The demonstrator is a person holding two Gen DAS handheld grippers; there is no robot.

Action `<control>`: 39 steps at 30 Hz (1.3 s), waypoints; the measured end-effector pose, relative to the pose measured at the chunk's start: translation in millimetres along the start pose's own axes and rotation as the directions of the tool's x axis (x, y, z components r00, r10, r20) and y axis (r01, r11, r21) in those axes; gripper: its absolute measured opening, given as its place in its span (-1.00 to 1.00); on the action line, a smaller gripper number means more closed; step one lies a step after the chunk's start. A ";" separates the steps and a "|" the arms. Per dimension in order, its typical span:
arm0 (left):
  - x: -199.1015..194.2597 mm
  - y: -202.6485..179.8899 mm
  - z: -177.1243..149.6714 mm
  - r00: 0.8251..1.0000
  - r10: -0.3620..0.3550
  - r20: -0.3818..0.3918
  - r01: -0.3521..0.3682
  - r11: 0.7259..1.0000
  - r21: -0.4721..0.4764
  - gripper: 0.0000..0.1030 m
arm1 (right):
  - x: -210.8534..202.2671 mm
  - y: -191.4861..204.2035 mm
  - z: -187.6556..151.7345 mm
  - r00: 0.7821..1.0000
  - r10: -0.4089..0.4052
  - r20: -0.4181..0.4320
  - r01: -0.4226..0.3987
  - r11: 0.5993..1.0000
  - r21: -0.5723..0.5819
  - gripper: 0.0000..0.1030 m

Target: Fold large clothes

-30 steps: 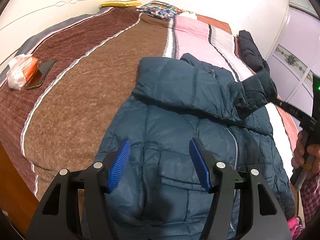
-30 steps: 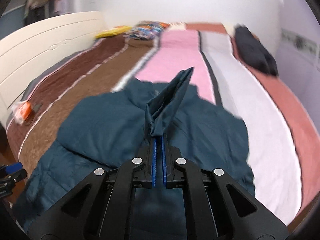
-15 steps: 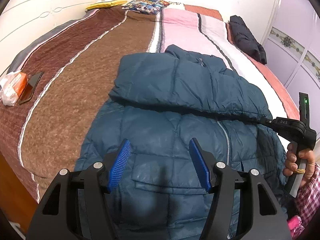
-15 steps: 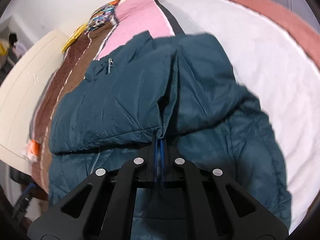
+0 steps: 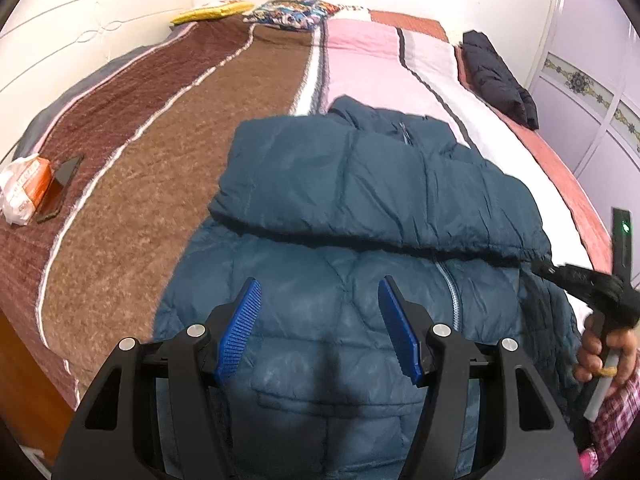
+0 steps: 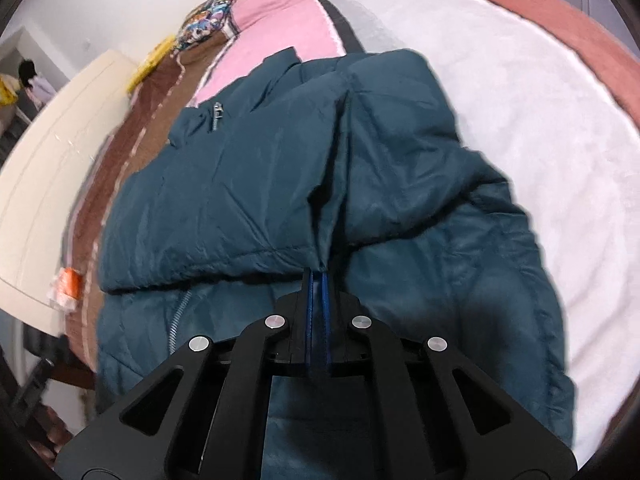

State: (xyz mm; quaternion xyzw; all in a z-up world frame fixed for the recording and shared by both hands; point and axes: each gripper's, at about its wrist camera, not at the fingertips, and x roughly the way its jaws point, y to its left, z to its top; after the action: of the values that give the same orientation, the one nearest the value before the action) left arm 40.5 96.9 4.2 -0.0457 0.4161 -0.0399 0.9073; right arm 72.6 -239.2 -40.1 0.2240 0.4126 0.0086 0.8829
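- While the teal puffer jacket [image 5: 360, 308] lies front-up on the striped bedspread [image 5: 132, 148], its zipper running down the near half, a sleeve [image 5: 380, 192] is folded across its chest from left to right
- The left gripper [image 5: 318, 320] hovers above the jacket's near part over a pocket flap, its blue-padded fingers [image 5: 240, 324] spread wide apart with nothing between them
- The right gripper [image 6: 318, 280] has its jaws pressed together on the cuff end of the folded sleeve, at the jacket's right side; a pinched ridge of fabric runs away from the pads
- In the left wrist view the right gripper [image 5: 560, 272] shows at the right edge, held by the person's hand [image 5: 608, 352], a green light lit on its body
- The jacket sits at the near end of the bed, spanning the brown, pink and white stripes
- At the left edge of the bed an orange-and-white plastic packet [image 5: 24, 188] lies touching a dark phone [image 5: 60, 188]; what the packet holds cannot be told
- At the far right of the bed lies a dark navy garment [image 5: 496, 76], well apart from the jacket
- At the far end, near the white wall, a patterned pillow [image 5: 296, 12] sits just beside a yellow item [image 5: 212, 10]
- A cream headboard [image 5: 92, 36] stands along the far left
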 end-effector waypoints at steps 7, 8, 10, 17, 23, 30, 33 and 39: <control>2.1 26.5 0.1 0.998 0.066 -0.007 -0.066 0.997 -0.044 0.18 | -28.4 22.5 6.7 0.995 0.022 0.098 -0.010 0.993 -0.115 -0.90; 0.6 32.5 -1.1 0.996 0.083 -0.007 -0.084 0.995 -0.052 0.18 | -24.3 25.5 9.4 0.995 0.033 0.089 -0.022 0.992 -0.123 -0.90; -2.3 43.0 -3.6 0.994 0.106 -0.012 -0.107 0.992 -0.064 0.18 | -7.1 30.0 15.1 0.998 0.030 0.050 -0.024 0.991 -0.134 -0.90; -13.6 83.4 -28.2 0.977 0.195 -0.083 -0.202 0.975 -0.091 0.18 | 38.1 26.5 20.9 0.998 -0.041 -0.055 0.034 0.991 -0.130 -0.90; -22.0 113.0 -54.8 0.962 0.206 -0.177 -0.228 0.967 -0.114 0.18 | 52.8 29.6 19.9 0.994 -0.097 -0.055 0.087 0.982 -0.169 -0.90; -37.2 126.7 -80.4 0.959 0.128 -0.253 -0.168 0.975 -0.145 0.35 | 47.5 36.6 18.7 0.992 -0.118 -0.043 0.107 0.974 -0.199 -0.90; -39.6 127.0 -88.6 0.958 0.082 -0.275 -0.132 0.977 -0.170 0.36 | 29.7 33.6 16.0 0.996 -0.072 -0.048 0.062 0.980 -0.189 -0.84; -37.6 127.0 -101.1 0.950 0.026 -0.311 -0.093 0.975 -0.202 0.36 | -17.2 21.8 -8.2 0.998 -0.025 -0.063 0.012 0.981 -0.195 -0.58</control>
State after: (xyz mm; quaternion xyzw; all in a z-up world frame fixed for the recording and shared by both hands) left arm -56.3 222.1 -47.9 -0.1237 0.5546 0.0260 0.8225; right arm 59.1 -219.9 -23.5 0.1326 0.4405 0.0481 0.8866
